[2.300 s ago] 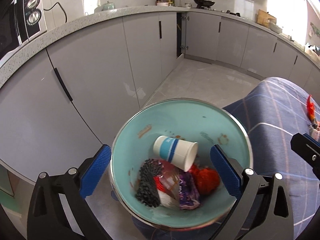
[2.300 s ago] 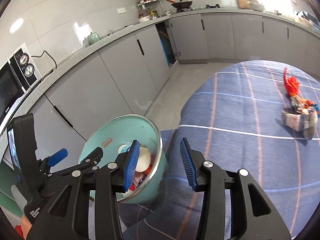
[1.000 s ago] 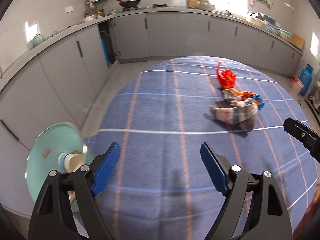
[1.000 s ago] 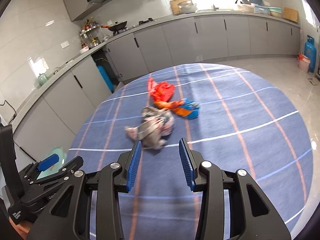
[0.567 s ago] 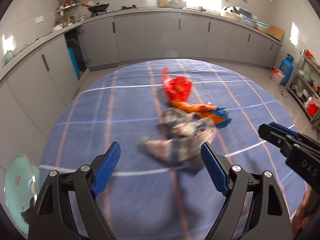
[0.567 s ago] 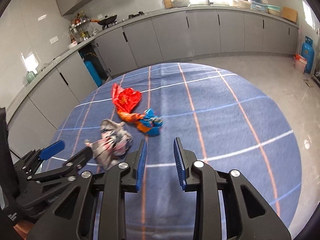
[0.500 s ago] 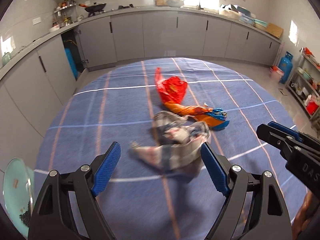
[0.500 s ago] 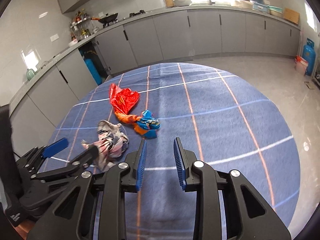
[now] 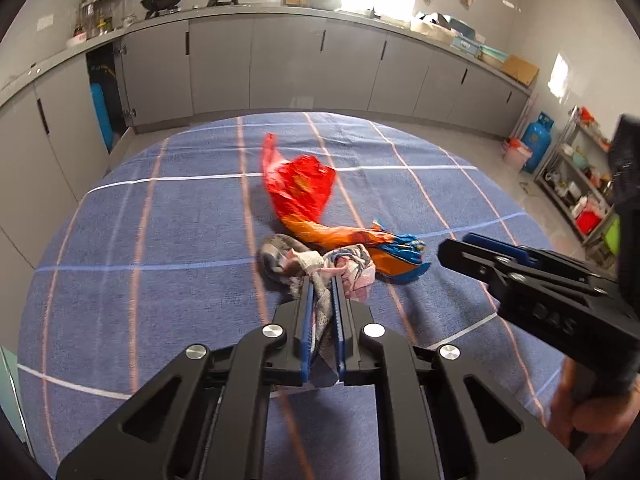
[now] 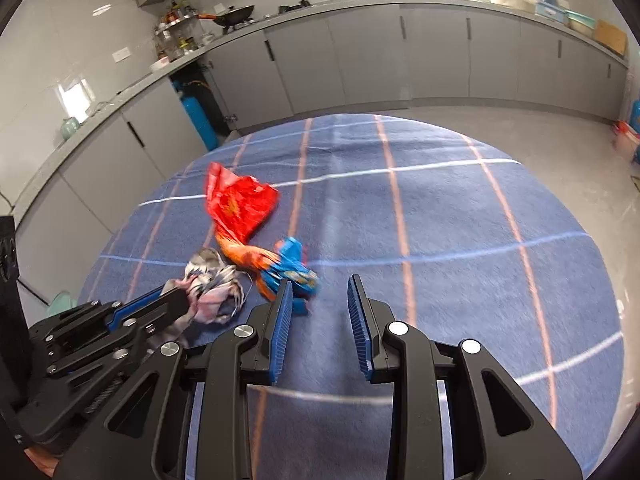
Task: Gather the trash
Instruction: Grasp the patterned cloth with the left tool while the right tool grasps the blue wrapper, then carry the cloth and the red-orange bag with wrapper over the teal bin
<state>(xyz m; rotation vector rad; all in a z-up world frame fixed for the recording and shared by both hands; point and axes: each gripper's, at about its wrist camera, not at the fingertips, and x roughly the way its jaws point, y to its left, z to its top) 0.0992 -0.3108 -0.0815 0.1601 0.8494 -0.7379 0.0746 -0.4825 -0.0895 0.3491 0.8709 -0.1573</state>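
The left gripper (image 9: 320, 280) pinched the crumpled rag (image 9: 320, 264); the right gripper (image 10: 318, 284) stood narrowly open, empty. Lifting might drag the orange wrapper (image 9: 352, 240) touching it.

**Two wrist views over one blue cloth**

Each fisheye camera looks forward and steeply down along its own fingers, close above the blue checked tablecloth (image 9: 168, 240), facing the far grey cabinets (image 10: 372, 52). Both share the red wrapper (image 9: 300, 188) and crumpled rag (image 10: 212, 288). The left view catches the right gripper (image 9: 452, 246) at its right edge; the right view shows the left gripper (image 10: 176, 300) at its lower left.
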